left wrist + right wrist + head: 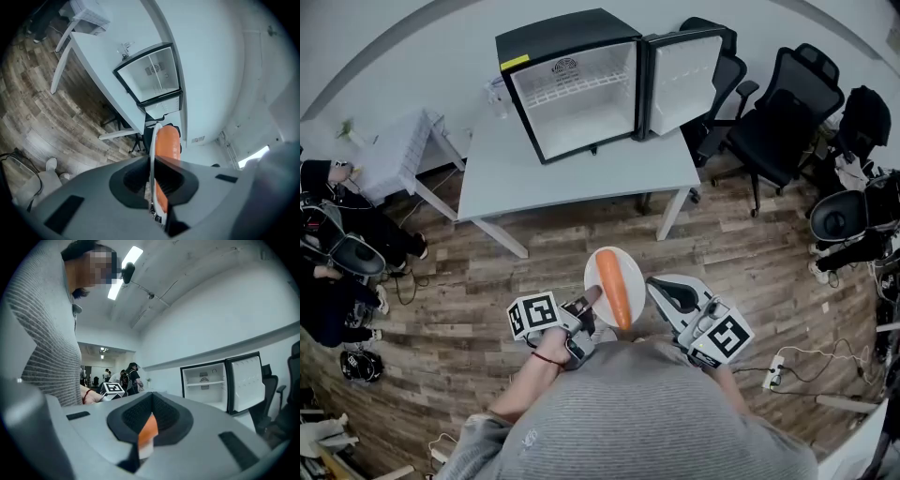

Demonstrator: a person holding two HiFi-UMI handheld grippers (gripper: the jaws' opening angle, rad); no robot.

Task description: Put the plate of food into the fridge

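The plate (602, 265) with a carrot (614, 286) lying on it is held in the air above the wood floor, between the two claws. The left claw (584, 305) is clamped on its near left rim and the right claw (661, 289) is closed on its right rim. The open fridge (572, 89) stands on the counter (572, 178), well ahead
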